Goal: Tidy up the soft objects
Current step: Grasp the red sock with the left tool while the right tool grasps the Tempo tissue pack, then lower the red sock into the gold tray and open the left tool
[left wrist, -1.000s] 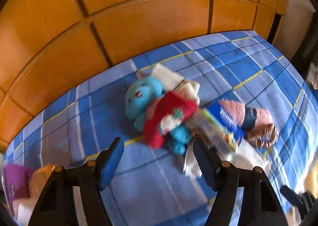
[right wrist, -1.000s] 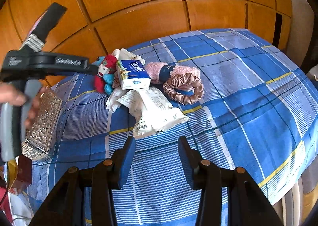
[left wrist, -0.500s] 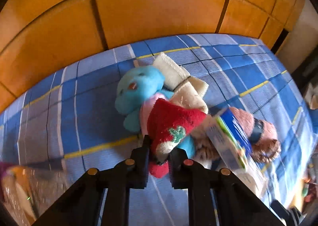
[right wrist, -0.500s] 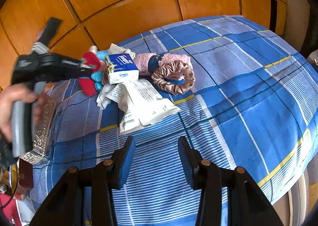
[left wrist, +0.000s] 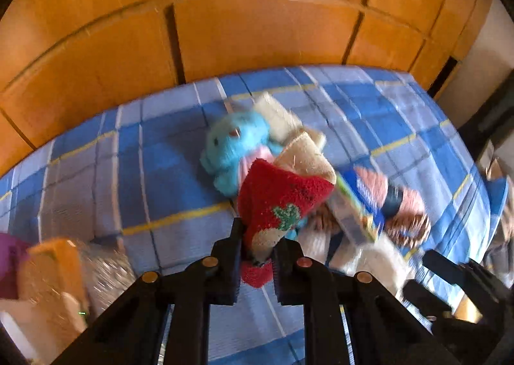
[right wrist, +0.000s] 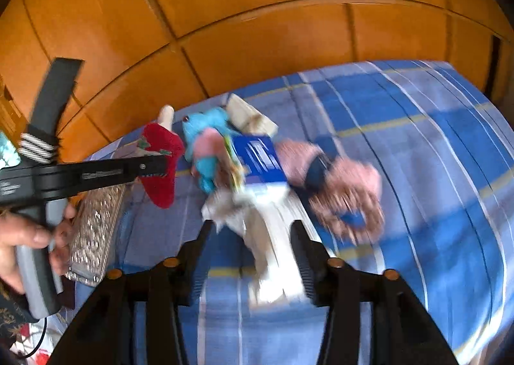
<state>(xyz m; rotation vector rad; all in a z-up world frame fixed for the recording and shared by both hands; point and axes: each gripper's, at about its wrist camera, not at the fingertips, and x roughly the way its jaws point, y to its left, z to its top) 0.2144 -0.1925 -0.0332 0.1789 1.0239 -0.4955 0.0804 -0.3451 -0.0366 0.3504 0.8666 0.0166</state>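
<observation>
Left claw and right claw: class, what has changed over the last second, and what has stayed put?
The left claw closed on the red sock and pulled it from the pile. The right claw neared the white packet, jaws opening. The blue plush stayed put.

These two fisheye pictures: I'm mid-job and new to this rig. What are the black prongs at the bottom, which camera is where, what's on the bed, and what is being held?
There is no robot arm. A person holds a two-finger gripper in each hand, and each has a camera looking forward along its fingers. The black prongs are those fingers.

The left wrist view shows the left gripper shut on a red sock. The right wrist view sees it from the side, sock hanging from it, with the person's hand on the grip.

The right gripper has its jaws opening over a white plastic bag; they do not press on it.

On the blue checked bedspread lies a pile: a blue plush toy, a blue tissue pack and a pink fuzzy item. A silver patterned box lies at the left.
</observation>
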